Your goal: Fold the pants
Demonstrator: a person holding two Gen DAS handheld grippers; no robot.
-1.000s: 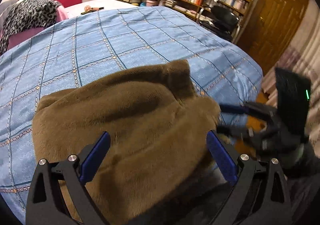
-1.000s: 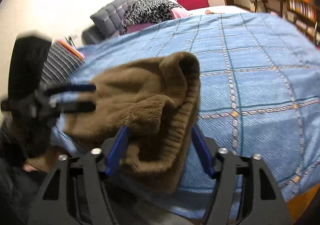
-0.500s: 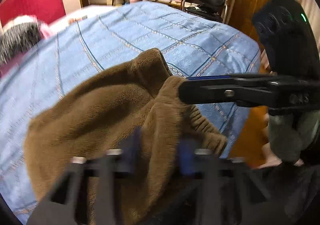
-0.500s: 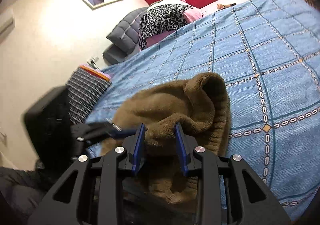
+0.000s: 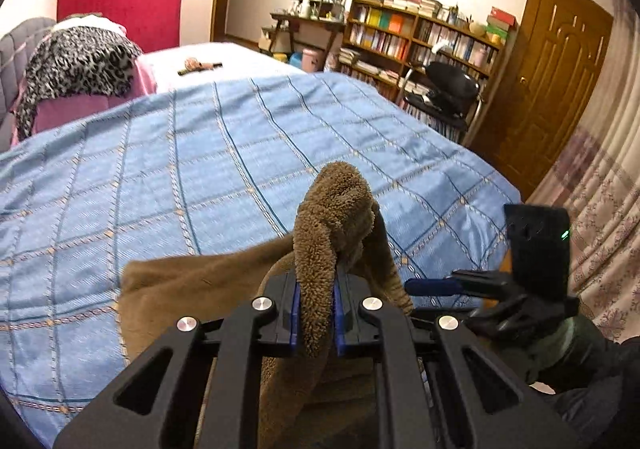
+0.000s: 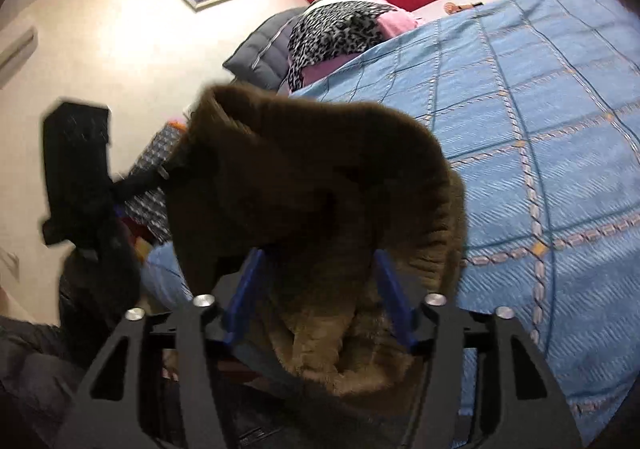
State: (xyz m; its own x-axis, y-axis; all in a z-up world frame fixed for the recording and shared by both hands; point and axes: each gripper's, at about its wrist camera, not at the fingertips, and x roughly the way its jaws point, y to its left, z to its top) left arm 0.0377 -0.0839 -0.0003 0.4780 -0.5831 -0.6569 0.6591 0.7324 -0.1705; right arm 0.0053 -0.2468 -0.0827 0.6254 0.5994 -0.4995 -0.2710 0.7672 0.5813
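The brown fleece pants [image 5: 200, 289] lie bunched at the near edge of the blue checked bedspread [image 5: 200, 153]. My left gripper [image 5: 316, 313] is shut on a raised fold of the pants [image 5: 332, 209], lifted above the bed. In the left wrist view my right gripper [image 5: 436, 285] is just to the right, its fingers at the pants' edge. In the right wrist view the pants [image 6: 320, 177] hang over my right gripper [image 6: 320, 289]; its blue pads stand apart with fabric bunched between them. My left gripper [image 6: 160, 173] shows there at the left, gripping the pants.
A leopard-print blanket [image 5: 76, 61] and pink bedding lie at the bed's head. A bookshelf [image 5: 420, 37], a black chair [image 5: 448, 85] and a wooden door [image 5: 552, 89] stand to the right. A floral curtain [image 5: 600, 229] hangs near right.
My left gripper closed on a fold of the pants and lifted it. My right gripper, nearly shut half a second ago, now has its pads wider apart, and the pants have risen over it.
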